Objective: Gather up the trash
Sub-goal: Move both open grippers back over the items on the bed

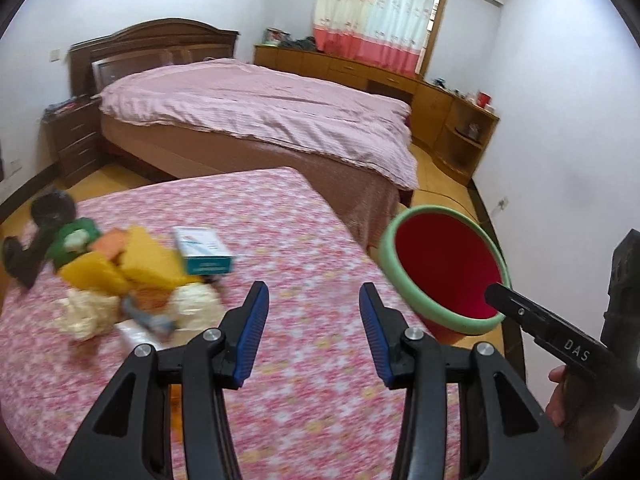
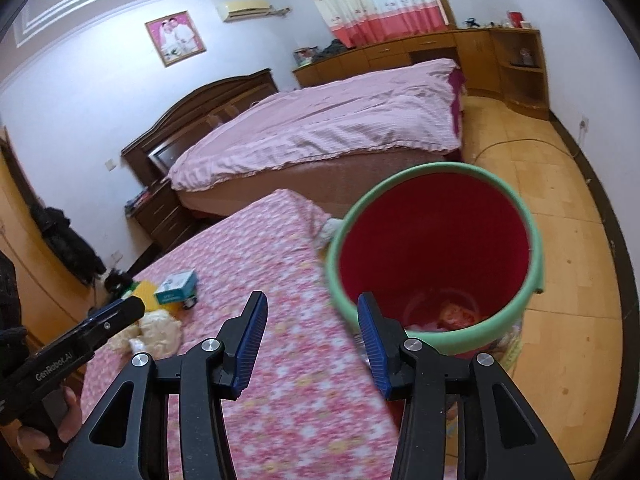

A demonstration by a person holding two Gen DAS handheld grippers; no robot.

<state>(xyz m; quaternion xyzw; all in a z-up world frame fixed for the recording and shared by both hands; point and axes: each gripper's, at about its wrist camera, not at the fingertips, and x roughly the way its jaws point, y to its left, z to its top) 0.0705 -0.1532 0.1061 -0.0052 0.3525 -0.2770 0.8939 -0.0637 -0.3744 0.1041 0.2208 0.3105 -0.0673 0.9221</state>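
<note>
A pile of trash lies at the left of the pink floral table (image 1: 304,240): yellow sponges (image 1: 140,260), a white and teal box (image 1: 204,250), crumpled paper (image 1: 88,312) and a green item (image 1: 74,240). A red bin with a green rim (image 1: 444,268) stands off the table's right edge. My left gripper (image 1: 314,336) is open and empty above the table, right of the pile. My right gripper (image 2: 312,340) is open and empty over the table edge beside the bin (image 2: 436,248), which holds some trash (image 2: 456,314). The box (image 2: 176,282) and paper (image 2: 156,332) also show there.
A bed with a pink cover (image 1: 260,112) stands behind the table. Wooden cabinets (image 1: 436,108) line the far wall under a curtain. A dark nightstand (image 1: 76,140) is at the left. Wooden floor (image 2: 568,280) lies right of the bin.
</note>
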